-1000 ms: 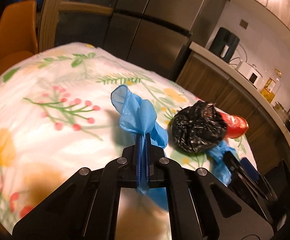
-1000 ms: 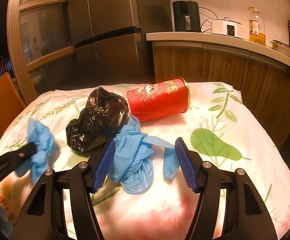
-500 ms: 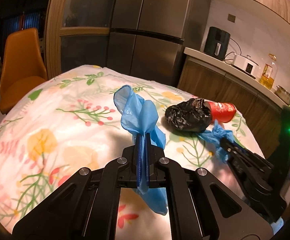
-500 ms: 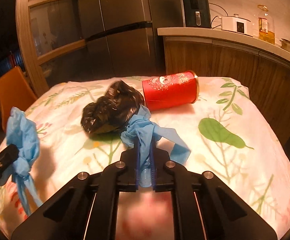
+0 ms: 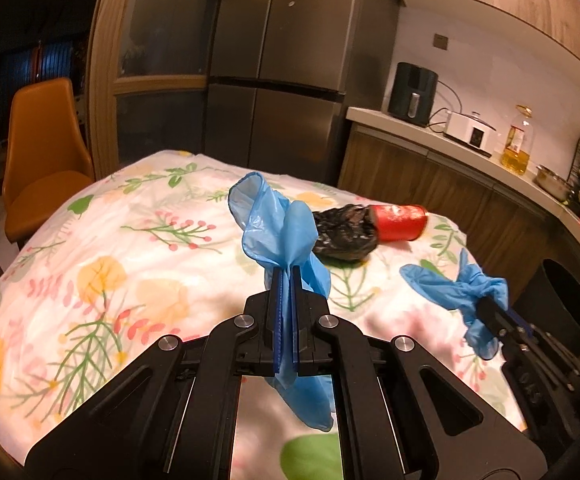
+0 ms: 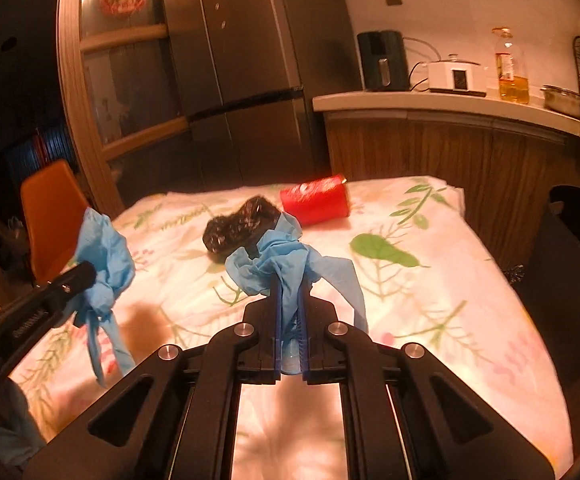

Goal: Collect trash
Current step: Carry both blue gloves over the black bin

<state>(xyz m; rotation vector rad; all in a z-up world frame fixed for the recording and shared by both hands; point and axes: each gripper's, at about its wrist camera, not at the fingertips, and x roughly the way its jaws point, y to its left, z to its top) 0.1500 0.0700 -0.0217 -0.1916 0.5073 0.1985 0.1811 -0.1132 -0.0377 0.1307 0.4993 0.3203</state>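
I see the floral tabletop (image 6: 429, 312) with bare cloth out to its 3 o'clock edge, where a dark bin (image 6: 569, 248) stands. At 12 lie a black bag (image 6: 238, 226) and red cup (image 6: 315, 200). My left gripper (image 5: 286, 276) pinches one blue glove (image 5: 274, 232); my right gripper (image 6: 290, 284) fingers, just closed, clamp another glove (image 6: 282, 260).
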